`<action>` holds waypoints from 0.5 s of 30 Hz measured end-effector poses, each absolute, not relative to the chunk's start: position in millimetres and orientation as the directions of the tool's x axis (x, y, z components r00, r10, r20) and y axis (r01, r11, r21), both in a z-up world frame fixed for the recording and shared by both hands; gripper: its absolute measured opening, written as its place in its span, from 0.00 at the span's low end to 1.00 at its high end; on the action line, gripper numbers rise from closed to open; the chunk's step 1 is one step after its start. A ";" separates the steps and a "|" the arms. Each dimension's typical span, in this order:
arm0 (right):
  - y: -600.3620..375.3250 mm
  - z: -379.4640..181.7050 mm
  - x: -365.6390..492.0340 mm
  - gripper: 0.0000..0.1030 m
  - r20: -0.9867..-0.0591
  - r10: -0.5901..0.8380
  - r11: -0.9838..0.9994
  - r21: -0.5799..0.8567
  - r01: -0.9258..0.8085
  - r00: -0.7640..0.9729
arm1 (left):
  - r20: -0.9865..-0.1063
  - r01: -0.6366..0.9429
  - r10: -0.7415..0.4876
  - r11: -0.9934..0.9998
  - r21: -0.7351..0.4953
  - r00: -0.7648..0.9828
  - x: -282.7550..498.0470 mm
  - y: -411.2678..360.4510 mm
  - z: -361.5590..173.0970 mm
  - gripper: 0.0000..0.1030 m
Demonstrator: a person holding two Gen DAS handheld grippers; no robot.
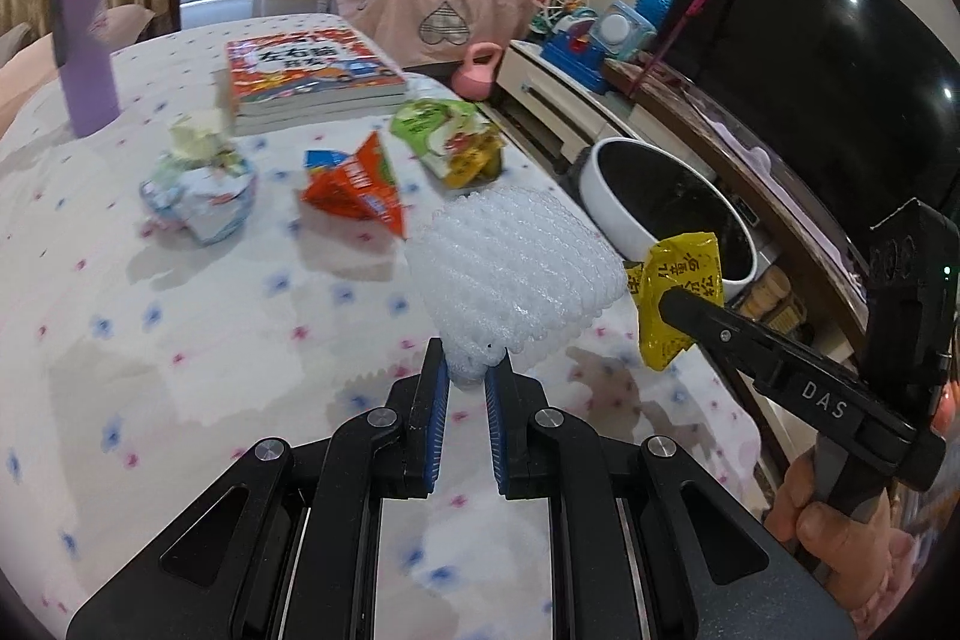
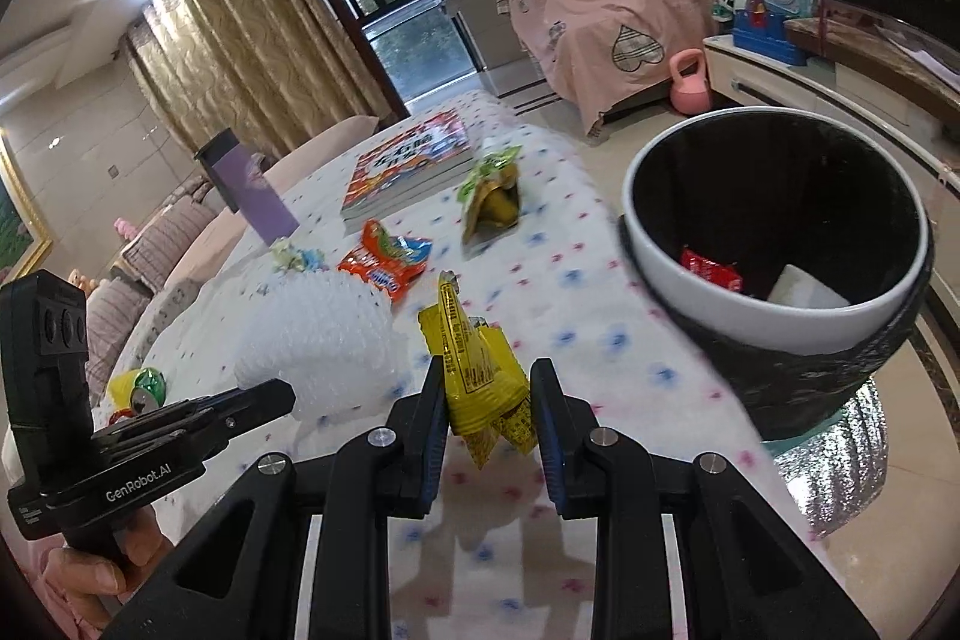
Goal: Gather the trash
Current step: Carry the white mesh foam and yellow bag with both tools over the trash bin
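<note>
My left gripper (image 1: 471,365) is shut on the lower edge of a white foam net (image 1: 516,274), held above the table. In the right wrist view that gripper (image 2: 287,393) comes in from the left with the foam net (image 2: 318,334) at its tip. My right gripper (image 2: 487,383) is shut on a crumpled yellow wrapper (image 2: 474,376); the left wrist view shows it (image 1: 665,301) pinching the yellow wrapper (image 1: 681,292) close to the bin's near rim. The white-rimmed, black-lined trash bin (image 2: 690,292) stands off the table's right edge, with a red wrapper (image 2: 711,274) and a white scrap (image 2: 807,293) inside.
On the flowered tablecloth (image 1: 180,310) lie an orange-red wrapper (image 1: 354,184), a green and yellow wrapper (image 1: 450,136) and a crumpled blue-white wrapper (image 1: 198,196). Stacked books (image 1: 306,70) and a purple bottle (image 1: 84,40) stand farther back. A TV cabinet (image 1: 600,100) runs along the right.
</note>
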State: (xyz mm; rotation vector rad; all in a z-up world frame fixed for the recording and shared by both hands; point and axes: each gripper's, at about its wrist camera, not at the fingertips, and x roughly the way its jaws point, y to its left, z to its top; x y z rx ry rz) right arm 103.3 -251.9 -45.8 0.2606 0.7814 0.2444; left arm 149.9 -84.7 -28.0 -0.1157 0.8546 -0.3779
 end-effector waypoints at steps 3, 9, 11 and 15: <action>-261.5 -43.0 102.8 0.26 -0.655 0.300 0.942 0.318 -0.108 0.694 | -0.714 0.295 -0.381 0.922 -0.249 0.587 151.9 -94.8 -26.5 0.11; -284.8 -35.5 102.8 0.26 -0.643 0.276 0.945 0.319 -0.077 0.714 | -0.713 0.331 -0.397 0.913 -0.240 0.578 157.7 -117.0 -21.3 0.11; -293.0 -33.7 103.0 0.26 -0.640 0.266 0.945 0.321 -0.065 0.721 | -0.712 0.344 -0.403 0.909 -0.237 0.575 159.7 -125.2 -18.4 0.11; -307.0 -30.0 102.5 0.26 -0.634 0.252 0.944 0.327 -0.042 0.731 | -0.713 0.363 -0.411 0.903 -0.231 0.568 165.0 -138.8 -14.9 0.11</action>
